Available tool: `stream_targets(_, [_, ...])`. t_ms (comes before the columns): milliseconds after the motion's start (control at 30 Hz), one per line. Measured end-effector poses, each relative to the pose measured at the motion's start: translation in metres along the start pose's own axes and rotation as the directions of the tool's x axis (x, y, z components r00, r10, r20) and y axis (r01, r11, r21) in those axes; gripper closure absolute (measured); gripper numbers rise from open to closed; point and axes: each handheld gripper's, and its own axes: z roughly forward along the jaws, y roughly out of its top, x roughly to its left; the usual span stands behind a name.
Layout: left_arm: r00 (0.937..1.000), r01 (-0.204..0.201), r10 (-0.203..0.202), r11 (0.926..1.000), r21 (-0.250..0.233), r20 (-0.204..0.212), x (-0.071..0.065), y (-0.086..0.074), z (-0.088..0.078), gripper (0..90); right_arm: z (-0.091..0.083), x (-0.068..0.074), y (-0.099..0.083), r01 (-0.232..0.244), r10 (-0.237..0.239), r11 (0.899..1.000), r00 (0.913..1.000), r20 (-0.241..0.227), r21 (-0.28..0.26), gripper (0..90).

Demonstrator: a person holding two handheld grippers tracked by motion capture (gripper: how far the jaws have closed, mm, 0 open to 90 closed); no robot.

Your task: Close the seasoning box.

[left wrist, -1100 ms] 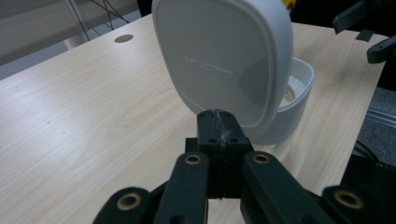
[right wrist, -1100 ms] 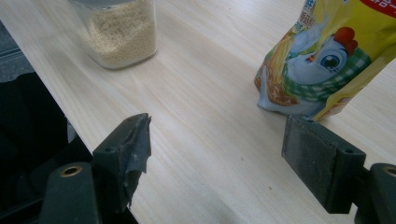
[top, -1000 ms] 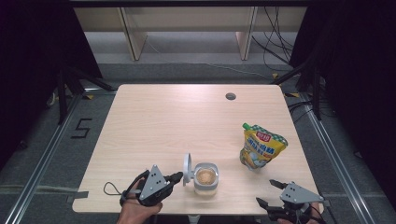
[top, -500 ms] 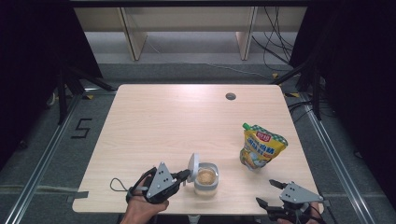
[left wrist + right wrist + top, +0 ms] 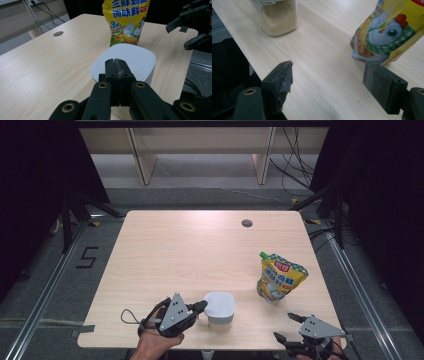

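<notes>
Near edge of worktop (image 5: 150,255), high view: left claw (image 5: 200,307) at lower left, held in a hand (image 5: 155,342) that enters from the bottom edge. Jaws pressed together, nothing seen between them; in the left claw view the two black pads meet face to face, tips resting at the near rim of a white lid (image 5: 125,60). Whether the tips actually touch the lid cannot be told; in the high view they sit right at its left edge.

Lid lies flat and closed on a small clear jar (image 5: 219,309), rounded-square in outline. Jar stands upright near the front edge of the worktop, roughly centre, just right of the left claw. Right claw view shows the jar's lower wall, filled with fine pale-tan granules (image 5: 277,20).

Right claw (image 5: 291,327) at lower right corner, at the worktop's front edge, well apart from the jar. Jaws spread wide, holding nothing; bare wood shows between the two pads in the right claw view.

Farther back, right side: yellow seasoning pouch (image 5: 279,277) standing upright with a green cap at its top left corner, a cartoon chicken print low on its face (image 5: 387,32). It stands apart from the jar and beyond the right claw, not touching either.

Far end: small round cable hole (image 5: 246,223) in the worktop, right of centre near the back edge
</notes>
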Motion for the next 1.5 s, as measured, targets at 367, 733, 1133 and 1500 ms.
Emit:
stream_targets(367, [0.9982, 0.054, -0.054, 0.9985, -0.009, 0.024, 0.007, -0.014, -0.007, 70.1, 0.001, 0.0, 0.0, 0.006, -0.006, 1.0, 1.0, 0.001, -0.002, 24.9])
stream_targets(733, [0.9932, 0.111, -0.111, 0.9935, 0.029, 0.034, 0.014, -0.033, -0.02, 44.0, 0.002, -0.001, -0.001, 0.007, -0.007, 1.0, 0.9999, -0.01, 0.0, 24.8])
stream_targets(1133, [0.9813, 0.191, -0.192, 0.9764, 0.1, 0.001, 0.02, -0.063, -0.032, 32.4, 0.004, -0.002, -0.003, 0.016, -0.016, 1.0, 0.9996, -0.023, -0.002, 24.6])
stream_targets(1500, [0.9892, 0.146, -0.143, 0.9755, 0.165, -0.03, 0.018, -0.076, -0.033, 30.7, 0.003, -0.002, -0.002, 0.012, -0.012, 1.0, 0.9996, -0.027, -0.005, 24.7])
